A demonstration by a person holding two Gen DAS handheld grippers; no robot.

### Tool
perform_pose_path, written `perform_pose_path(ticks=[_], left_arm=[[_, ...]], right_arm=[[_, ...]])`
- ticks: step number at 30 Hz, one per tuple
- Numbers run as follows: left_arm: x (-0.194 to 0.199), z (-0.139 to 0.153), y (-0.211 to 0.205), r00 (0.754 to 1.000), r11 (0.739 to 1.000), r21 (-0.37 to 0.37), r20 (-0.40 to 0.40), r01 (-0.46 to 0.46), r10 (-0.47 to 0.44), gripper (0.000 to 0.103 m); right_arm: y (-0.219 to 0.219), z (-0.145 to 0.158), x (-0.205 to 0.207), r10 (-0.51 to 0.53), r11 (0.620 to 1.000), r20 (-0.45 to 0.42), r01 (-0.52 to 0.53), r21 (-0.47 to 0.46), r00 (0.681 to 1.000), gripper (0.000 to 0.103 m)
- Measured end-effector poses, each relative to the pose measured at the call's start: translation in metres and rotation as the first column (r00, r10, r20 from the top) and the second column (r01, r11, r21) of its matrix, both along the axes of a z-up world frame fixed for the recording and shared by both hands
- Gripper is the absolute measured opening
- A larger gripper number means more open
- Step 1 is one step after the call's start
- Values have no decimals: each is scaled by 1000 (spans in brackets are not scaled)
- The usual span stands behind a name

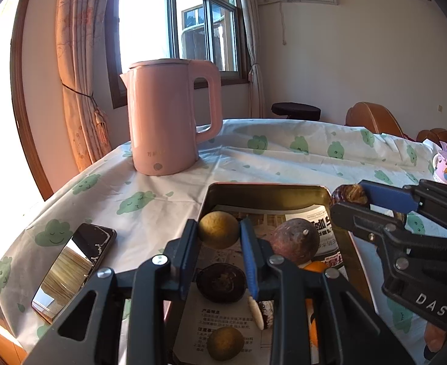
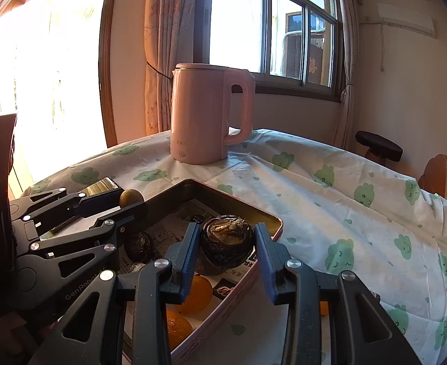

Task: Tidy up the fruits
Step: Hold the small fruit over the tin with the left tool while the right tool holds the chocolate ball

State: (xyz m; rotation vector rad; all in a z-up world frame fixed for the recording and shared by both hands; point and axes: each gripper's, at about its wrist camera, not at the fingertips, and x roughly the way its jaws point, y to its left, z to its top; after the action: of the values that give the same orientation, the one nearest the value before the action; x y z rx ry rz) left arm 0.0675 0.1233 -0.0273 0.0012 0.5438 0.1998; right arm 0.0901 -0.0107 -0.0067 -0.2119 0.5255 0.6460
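Metal tray (image 1: 263,193) collects the fruit: left gripper (image 1: 219,231) clamps a yellow-green citrus (image 1: 218,229) above it; right gripper (image 2: 226,240) brackets a wrinkled dark fruit (image 2: 227,243), contact unclear.

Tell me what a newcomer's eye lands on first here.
The pink kettle stands tall at the table's far side before the bright window. Nearer, the left gripper grips a yellow fruit and the right gripper a dark wrinkled fruit, both over the tray.
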Motion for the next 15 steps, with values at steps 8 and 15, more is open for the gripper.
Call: perform_pose_path(ticks=[8, 15], left_arm=[[6, -5, 2, 1000, 1000, -2, -21, 12, -12, 30], [10, -6, 4, 999, 1000, -4, -35, 13, -13, 30]], right_arm=[[8, -8, 5, 4, 1000, -30, -5, -12, 1000, 38], [15, -11, 7, 7, 1000, -45, -8, -24, 999, 39]])
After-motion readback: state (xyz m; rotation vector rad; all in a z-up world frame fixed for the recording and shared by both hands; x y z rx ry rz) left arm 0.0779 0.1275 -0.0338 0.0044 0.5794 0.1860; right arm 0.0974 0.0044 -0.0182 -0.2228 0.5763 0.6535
